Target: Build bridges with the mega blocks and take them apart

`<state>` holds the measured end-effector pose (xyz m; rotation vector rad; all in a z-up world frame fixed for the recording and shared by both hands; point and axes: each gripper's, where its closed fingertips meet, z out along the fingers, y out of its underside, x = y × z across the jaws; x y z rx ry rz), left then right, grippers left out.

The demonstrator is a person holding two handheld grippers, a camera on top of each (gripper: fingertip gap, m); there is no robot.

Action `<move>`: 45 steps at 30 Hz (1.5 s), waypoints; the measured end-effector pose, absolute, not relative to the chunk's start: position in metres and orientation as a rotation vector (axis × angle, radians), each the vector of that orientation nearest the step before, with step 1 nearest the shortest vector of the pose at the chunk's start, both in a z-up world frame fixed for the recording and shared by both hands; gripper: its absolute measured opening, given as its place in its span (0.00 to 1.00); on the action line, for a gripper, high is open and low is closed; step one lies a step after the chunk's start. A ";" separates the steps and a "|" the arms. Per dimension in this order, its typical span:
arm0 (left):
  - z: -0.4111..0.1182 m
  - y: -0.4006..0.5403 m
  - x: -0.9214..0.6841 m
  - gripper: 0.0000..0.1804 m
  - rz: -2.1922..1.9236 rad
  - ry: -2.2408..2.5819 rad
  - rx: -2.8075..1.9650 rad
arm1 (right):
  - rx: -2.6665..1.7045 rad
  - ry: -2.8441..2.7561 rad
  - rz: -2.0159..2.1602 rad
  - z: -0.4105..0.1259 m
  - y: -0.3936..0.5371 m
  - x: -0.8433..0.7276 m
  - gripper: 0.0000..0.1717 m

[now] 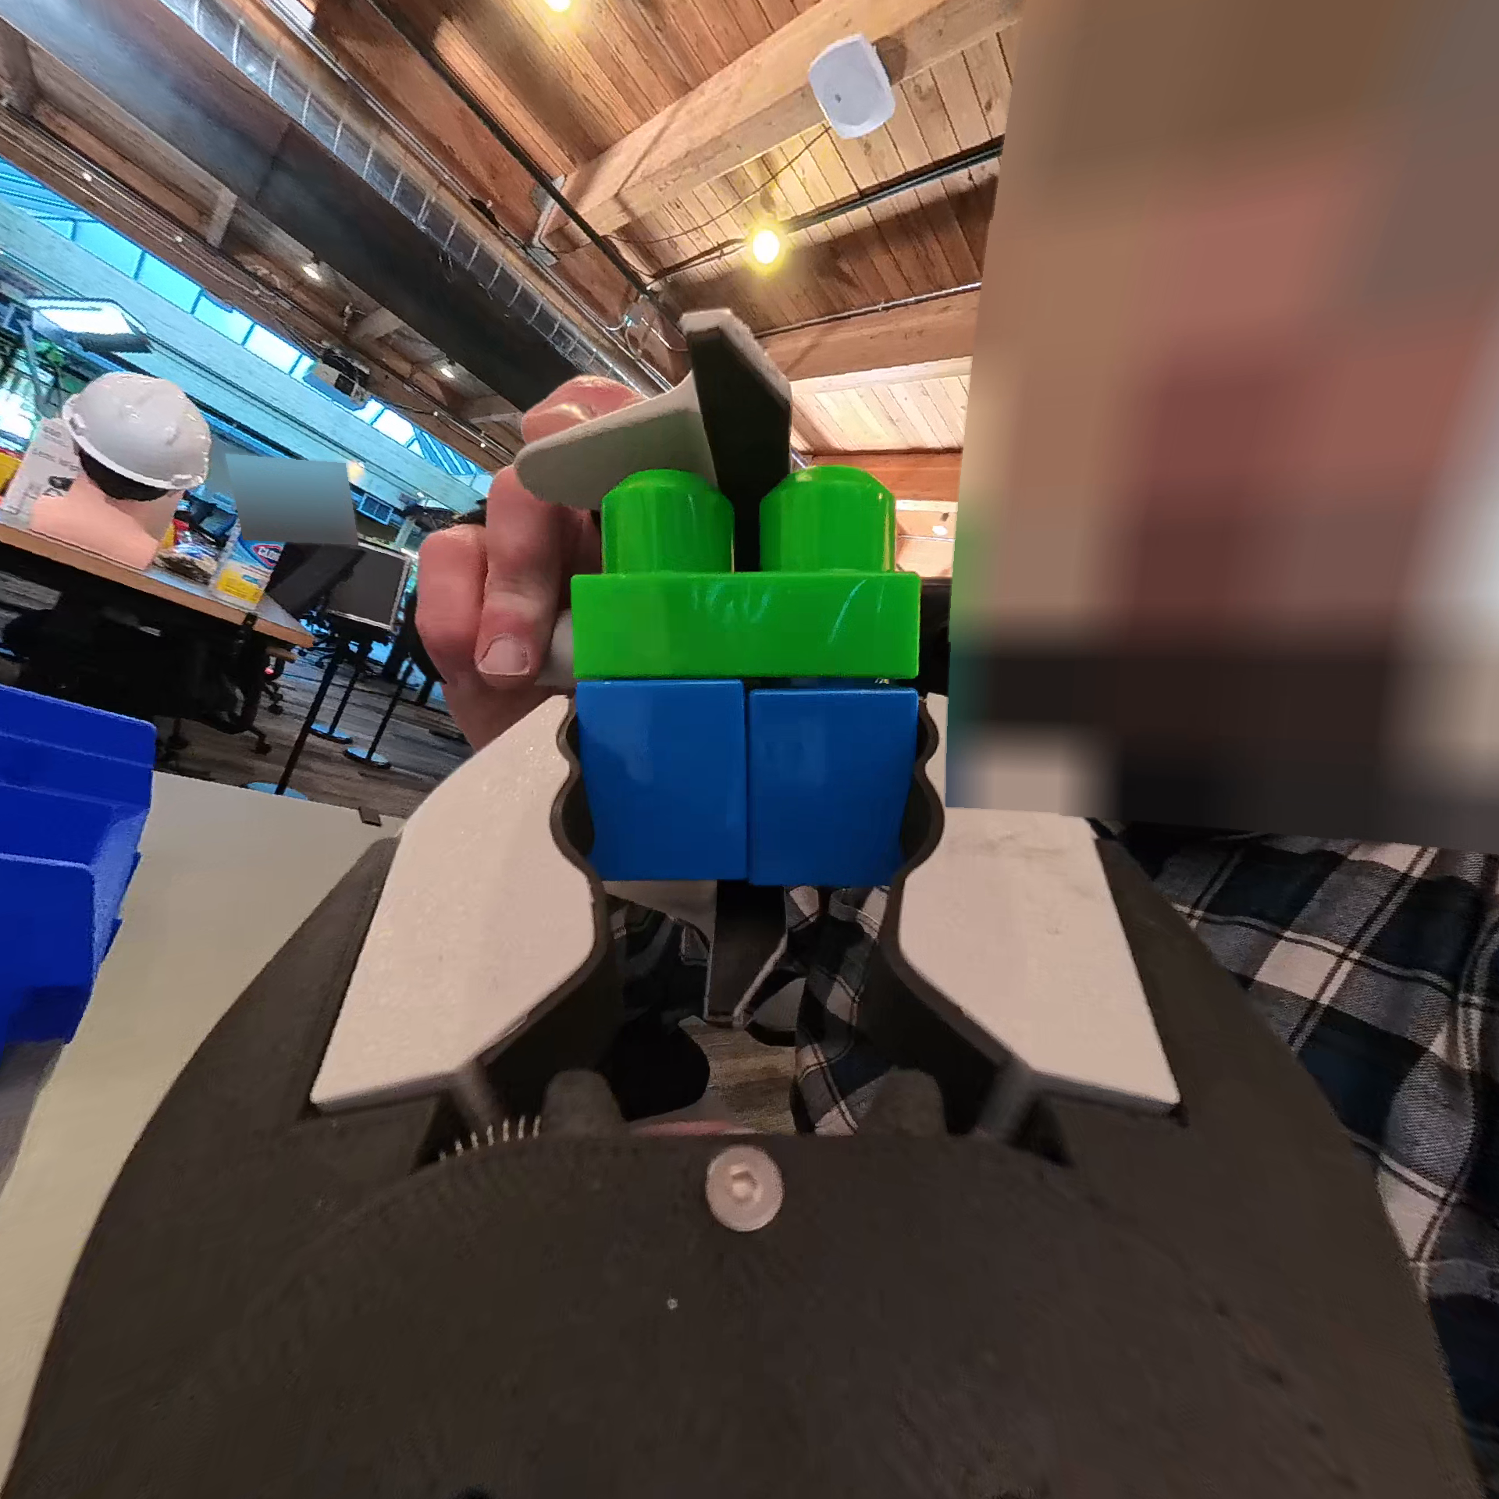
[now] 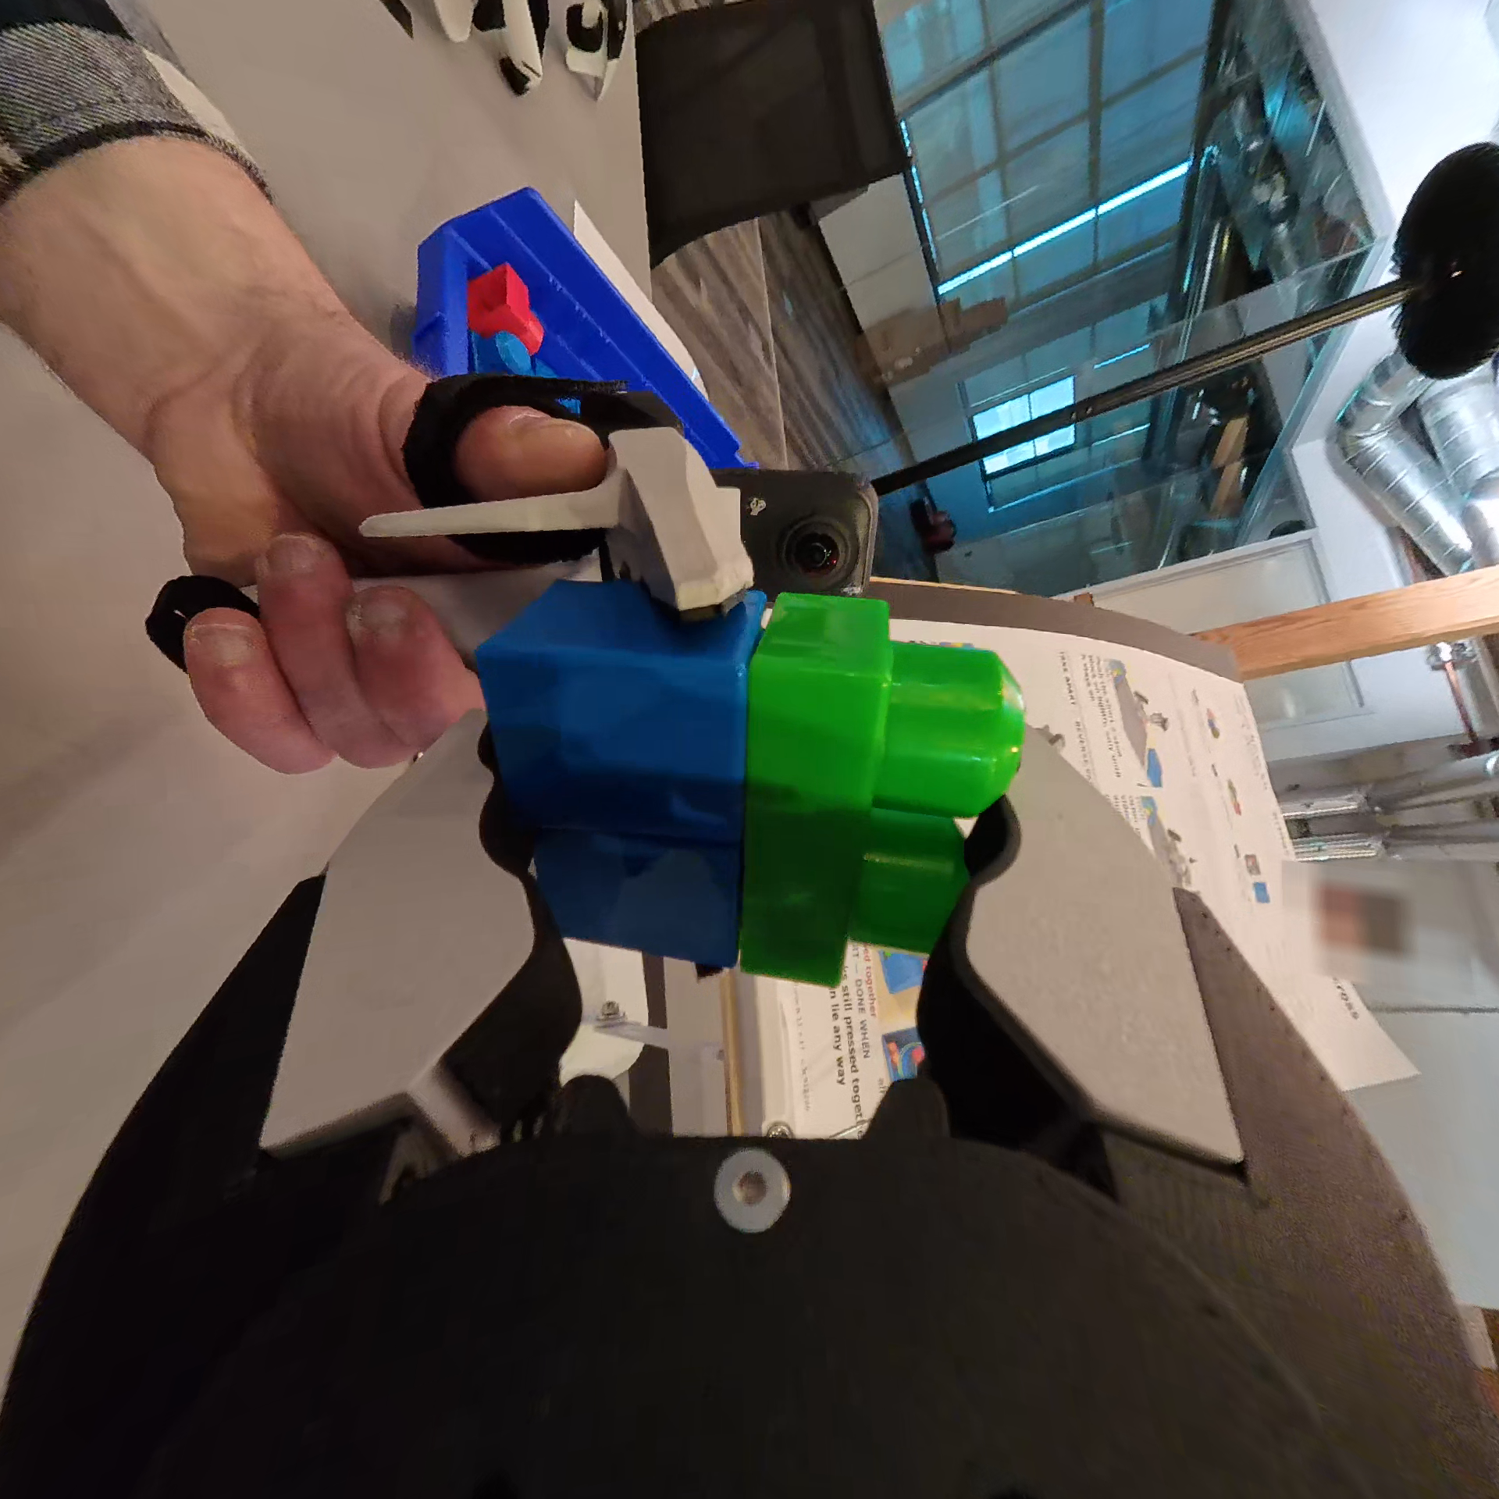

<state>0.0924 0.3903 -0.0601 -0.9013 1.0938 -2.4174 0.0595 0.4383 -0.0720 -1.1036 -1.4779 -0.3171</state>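
- Glossy green plastic two-stud block (image 1: 745,624) pressed onto two smooth blue plastic cube blocks (image 1: 742,783), side by side, held up in the air above the table.
- Left tongs (image 1: 746,779): matte black wavy pads clamped on the blue pair's outer faces, half spread.
- Right tongs (image 2: 742,811): spread wide, one pad against the blue end, the other by the rounded green studs at 3 o'clock; contact there unclear.
- Ribbed blue plastic bin (image 2: 568,308) at 11 o'clock on the pale table (image 2: 341,97), holding a red block (image 2: 496,302) and a blue piece.
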 end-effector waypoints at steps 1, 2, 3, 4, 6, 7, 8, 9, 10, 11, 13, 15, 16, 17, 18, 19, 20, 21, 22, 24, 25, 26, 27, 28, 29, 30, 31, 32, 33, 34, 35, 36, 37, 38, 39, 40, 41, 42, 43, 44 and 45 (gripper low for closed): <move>-0.061 0.390 0.092 0.41 -2.417 1.092 -0.897 | -1.111 -1.481 -0.314 -0.073 0.439 0.059 0.63; -0.061 0.391 0.092 0.41 -2.422 1.084 -0.892 | -1.114 -1.483 -0.308 -0.074 0.439 0.059 0.63; -0.062 0.392 0.091 0.41 -2.427 1.072 -0.885 | -1.107 -1.486 -0.298 -0.075 0.440 0.058 0.64; -0.063 0.393 0.091 0.41 -2.422 1.066 -0.878 | -1.095 -1.492 -0.294 -0.075 0.440 0.057 0.64; -0.063 0.393 0.090 0.41 -2.421 1.073 -0.863 | -1.055 -1.494 -0.297 -0.074 0.438 0.054 0.65; -0.064 0.391 0.089 0.41 -2.426 1.087 -0.852 | -1.039 -1.498 -0.296 -0.074 0.437 0.053 0.65; -0.064 0.390 0.089 0.41 -2.434 1.085 -0.850 | -1.046 -1.499 -0.305 -0.074 0.438 0.055 0.65; -0.064 0.391 0.088 0.41 -2.453 1.063 -0.838 | -1.057 -1.493 -0.330 -0.074 0.441 0.058 0.65; -0.062 0.393 0.084 0.41 -2.492 1.042 -0.806 | -1.062 -1.490 -0.333 -0.074 0.443 0.061 0.65; -0.061 0.393 0.082 0.41 -2.508 1.046 -0.792 | -1.079 -1.492 -0.312 -0.075 0.443 0.064 0.64; -0.062 0.390 0.083 0.41 -2.488 1.069 -0.796 | -1.098 -1.507 -0.275 -0.077 0.441 0.065 0.62; -0.062 0.387 0.081 0.41 -2.512 1.090 -0.771 | -1.103 -1.519 -0.265 -0.078 0.438 0.064 0.62; -0.063 0.386 0.082 0.41 -2.503 1.096 -0.777 | -1.121 -1.531 -0.272 -0.079 0.439 0.065 0.62; -0.064 0.386 0.083 0.41 -2.494 1.096 -0.786 | -1.139 -1.536 -0.278 -0.081 0.440 0.067 0.61; -0.065 0.387 0.083 0.41 -2.502 1.089 -0.786 | -1.153 -1.539 -0.277 -0.082 0.440 0.067 0.61; -0.065 0.386 0.083 0.41 -2.514 1.092 -0.783 | -1.166 -1.545 -0.273 -0.083 0.439 0.068 0.61; -0.066 0.386 0.083 0.41 -2.520 1.099 -0.781 | -1.180 -1.551 -0.267 -0.084 0.439 0.068 0.61; -0.067 0.385 0.083 0.41 -2.520 1.110 -0.782 | -1.211 -1.564 -0.253 -0.088 0.439 0.068 0.61; -0.068 0.383 0.083 0.41 -2.509 1.126 -0.781 | -1.225 -1.575 -0.237 -0.090 0.437 0.068 0.60; -0.069 0.380 0.083 0.42 -2.495 1.142 -0.770 | -1.226 -1.578 -0.238 -0.091 0.437 0.067 0.60; -0.069 0.381 0.083 0.42 -2.479 1.138 -0.766 | -1.228 -1.578 -0.247 -0.091 0.437 0.067 0.60; -0.069 0.380 0.082 0.42 -2.477 1.142 -0.761 | -1.226 -1.578 -0.245 -0.090 0.436 0.067 0.60; -0.068 0.380 0.081 0.42 -2.489 1.141 -0.754 | -1.226 -1.577 -0.241 -0.090 0.437 0.066 0.60; -0.068 0.381 0.081 0.42 -2.487 1.132 -0.754 | -1.222 -1.577 -0.229 -0.090 0.437 0.066 0.60; -0.067 0.382 0.082 0.42 -2.475 1.124 -0.755 | -1.221 -1.571 -0.214 -0.089 0.438 0.066 0.61; -0.066 0.383 0.083 0.42 -2.478 1.110 -0.762 | -1.209 -1.558 -0.223 -0.087 0.438 0.066 0.61; -0.065 0.384 0.082 0.42 -2.483 1.100 -0.758 | -1.176 -1.533 -0.236 -0.081 0.437 0.065 0.62; -0.065 0.386 0.082 0.42 -2.475 1.096 -0.765 | -1.140 -1.513 -0.233 -0.074 0.433 0.063 0.66; -0.068 0.386 0.084 0.42 -2.457 1.107 -0.787 | -1.121 -1.501 -0.232 -0.069 0.430 0.061 0.67; -0.069 0.387 0.086 0.42 -2.455 1.099 -0.800 | -1.108 -1.497 -0.230 -0.066 0.427 0.059 0.68; -0.070 0.386 0.087 0.42 -2.462 1.099 -0.808 | -1.099 -1.504 -0.225 -0.066 0.424 0.057 0.69; -0.072 0.385 0.090 0.42 -2.460 1.115 -0.822 | -1.092 -1.519 -0.227 -0.068 0.423 0.054 0.70; -0.075 0.382 0.092 0.41 -2.460 1.132 -0.836 | -1.088 -1.534 -0.223 -0.071 0.421 0.051 0.70; -0.076 0.381 0.093 0.42 -2.465 1.136 -0.843 | -1.092 -1.550 -0.210 -0.075 0.419 0.049 0.69; -0.077 0.380 0.093 0.42 -2.474 1.139 -0.842 | -1.092 -1.565 -0.208 -0.077 0.418 0.048 0.66; -0.077 0.381 0.094 0.42 -2.480 1.131 -0.848 | -1.087 -1.582 -0.213 -0.079 0.417 0.048 0.60; -0.077 0.383 0.094 0.42 -2.472 1.125 -0.857 | -1.086 -1.591 -0.219 -0.081 0.417 0.048 0.60; -0.078 0.383 0.094 0.42 -2.452 1.142 -0.863 | -1.080 -1.595 -0.212 -0.081 0.416 0.048 0.60; -0.078 0.382 0.094 0.42 -2.451 1.154 -0.862 | -1.080 -1.594 -0.198 -0.080 0.415 0.048 0.59; -0.079 0.381 0.094 0.42 -2.456 1.161 -0.863 | -1.086 -1.604 -0.194 -0.081 0.414 0.048 0.59; -0.080 0.380 0.095 0.42 -2.449 1.170 -0.865 | -1.091 -1.609 -0.199 -0.082 0.414 0.049 0.59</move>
